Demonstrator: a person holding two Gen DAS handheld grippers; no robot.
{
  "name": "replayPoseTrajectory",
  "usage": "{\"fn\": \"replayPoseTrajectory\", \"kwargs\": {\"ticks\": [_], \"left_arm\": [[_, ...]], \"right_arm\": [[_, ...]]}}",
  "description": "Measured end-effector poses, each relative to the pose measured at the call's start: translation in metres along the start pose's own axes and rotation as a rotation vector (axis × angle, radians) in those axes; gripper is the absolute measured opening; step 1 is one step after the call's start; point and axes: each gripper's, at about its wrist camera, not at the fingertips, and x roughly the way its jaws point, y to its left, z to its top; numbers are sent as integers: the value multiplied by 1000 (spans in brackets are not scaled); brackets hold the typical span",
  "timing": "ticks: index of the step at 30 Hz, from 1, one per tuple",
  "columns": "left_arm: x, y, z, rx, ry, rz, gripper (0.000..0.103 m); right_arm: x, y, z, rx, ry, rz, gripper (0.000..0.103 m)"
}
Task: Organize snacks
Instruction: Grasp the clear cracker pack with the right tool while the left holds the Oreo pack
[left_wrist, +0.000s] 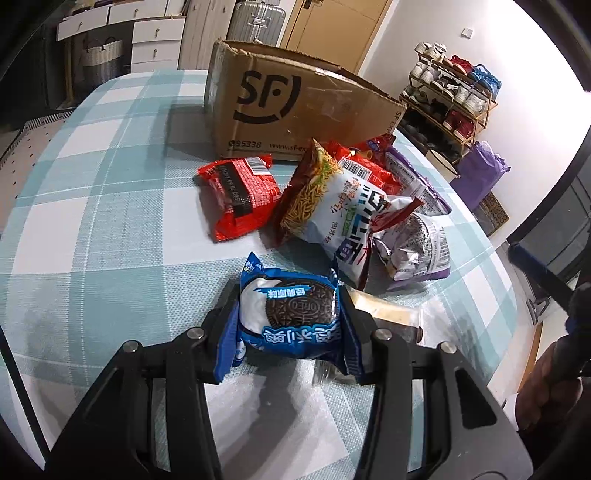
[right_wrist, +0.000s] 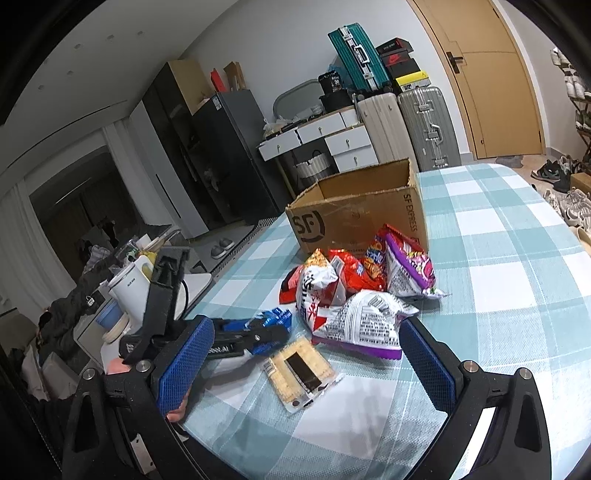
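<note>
Oreo pack (left_wrist: 290, 317) is pinched by left gripper (left_wrist: 291, 328); cardboard box (left_wrist: 295, 107) lies straight ahead, beyond snack pile. Right gripper (right_wrist: 306, 369) fingers spread, empty.

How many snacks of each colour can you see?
Red packets: 2
Purple packets: 2
Blue Oreo packet: 1
White noodle-snack bag: 1
Clear cracker pack: 1
Total: 7

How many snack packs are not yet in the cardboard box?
7, maybe more hidden. A blue cookie pack sits in the left claw. A cracker pack lies nearest. Five bags are piled before the box: red, noodle, silver, purple, orange-red.
</note>
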Motion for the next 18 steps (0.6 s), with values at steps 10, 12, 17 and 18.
{"fn": "replayPoseTrajectory", "kwargs": {"ticks": [10, 12, 17, 18], "left_arm": [[-29, 8, -4, 1, -51, 19, 44], [-35, 11, -6, -2, -58, 21, 44], [-49, 15, -12, -6, -70, 23, 44], [-51, 15, -13, -6, -72, 23, 44]], "right_arm": [[19, 3, -17, -6, 74, 1, 102], [25, 3, -21, -8, 94, 1, 102], [38, 7, -29, -20, 130, 6, 102], [42, 8, -30, -24, 141, 5, 102]]}}
